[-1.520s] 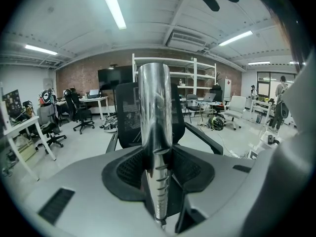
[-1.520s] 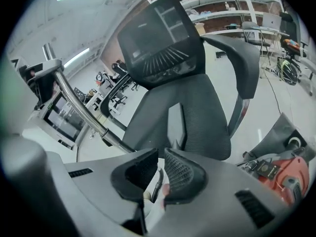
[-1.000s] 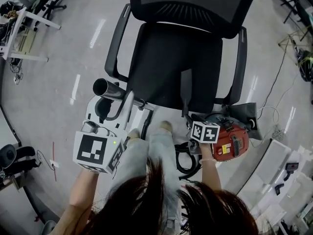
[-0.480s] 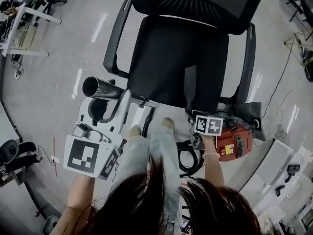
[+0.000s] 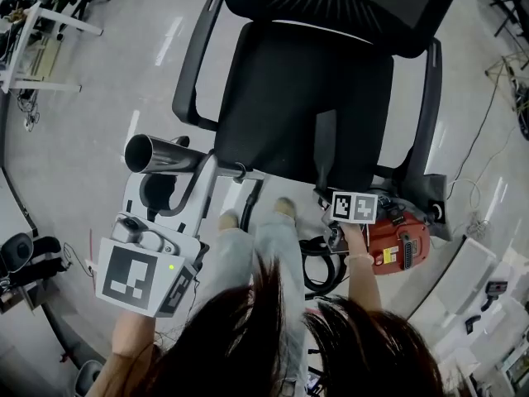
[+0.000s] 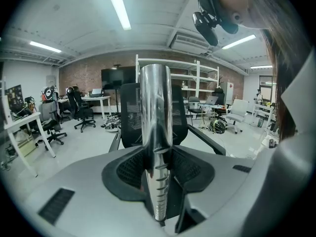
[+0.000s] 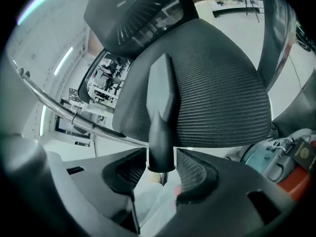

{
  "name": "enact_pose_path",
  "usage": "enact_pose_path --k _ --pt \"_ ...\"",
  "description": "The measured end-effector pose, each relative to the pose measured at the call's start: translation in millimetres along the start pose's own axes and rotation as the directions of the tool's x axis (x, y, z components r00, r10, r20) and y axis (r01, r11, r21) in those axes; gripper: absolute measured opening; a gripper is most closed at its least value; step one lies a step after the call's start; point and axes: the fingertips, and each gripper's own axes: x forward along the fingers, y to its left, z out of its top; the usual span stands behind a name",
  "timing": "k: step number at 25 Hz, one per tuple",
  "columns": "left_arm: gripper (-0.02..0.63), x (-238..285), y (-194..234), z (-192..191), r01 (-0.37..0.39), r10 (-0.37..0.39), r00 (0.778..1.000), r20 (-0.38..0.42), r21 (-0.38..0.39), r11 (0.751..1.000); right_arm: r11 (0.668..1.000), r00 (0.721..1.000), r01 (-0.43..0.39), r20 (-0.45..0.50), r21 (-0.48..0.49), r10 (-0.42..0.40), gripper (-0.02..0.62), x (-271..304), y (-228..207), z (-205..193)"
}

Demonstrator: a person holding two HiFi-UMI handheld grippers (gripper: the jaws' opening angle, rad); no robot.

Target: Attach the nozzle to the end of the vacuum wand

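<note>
Item: vacuum wand (image 6: 155,112), a polished chrome tube, pinched upright between the fingers (image 6: 126,169) of the left gripper (image 6: 158,174). In the head view its open end (image 5: 153,153) sits over the floor just left of the office chair (image 5: 281,98). Item: nozzle (image 7: 160,112), a dark tapered crevice piece lying on the mesh chair seat (image 7: 222,98), with its round end toward the right gripper (image 7: 162,164) and its narrow tip toward the backrest. It is apart from the wand and not attached. The right fingers (image 7: 197,174) have just been opening and stand spread either side of the nozzle's round end, with a gap showing on the right side. Item: red vacuum body (image 5: 397,242) on the floor by the chair's right side. It carries a label too small to read, and a black hose (image 5: 318,267) is coiled beside it. Markings: black-and-white square markers on the left cube (image 5: 132,275) and the right cube (image 5: 355,207).
</note>
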Motion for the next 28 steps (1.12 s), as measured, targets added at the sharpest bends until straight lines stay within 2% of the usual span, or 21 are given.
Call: enact_pose_path --k 3,12,15,19,28 --pt "0.158 2.3 1.5 3.9 -0.014 0.014 1.0 0.013 -0.027 1.0 1.0 1.0 -0.007 -0.022 -0.003 0.007 0.181 6.2 -1.2 0.4" --pt "0.158 4.0 8.8 2.5 -0.012 0.012 1.0 0.004 -0.032 0.999 0.997 0.987 -0.076 -0.138 0.029 0.079 0.181 26.6 3.9 -1.5" --pt "0.158 3.1 10.7 3.6 -0.007 0.008 1.0 0.029 -0.021 1.0 0.994 0.981 -0.092 -0.165 0.059 0.101 0.181 32.7 4.8 -2.4" --pt "0.158 3.5 12.2 0.8 -0.016 0.016 1.0 -0.007 -0.039 0.999 0.986 0.972 -0.135 -0.181 0.095 0.15 0.181 37.6 9.8 -3.1" --pt "0.158 -1.3 19.9 0.5 -0.036 0.036 0.999 -0.002 -0.048 0.998 0.964 0.954 -0.228 -0.166 0.139 0.249 0.173 33.2 30.4 -0.8"
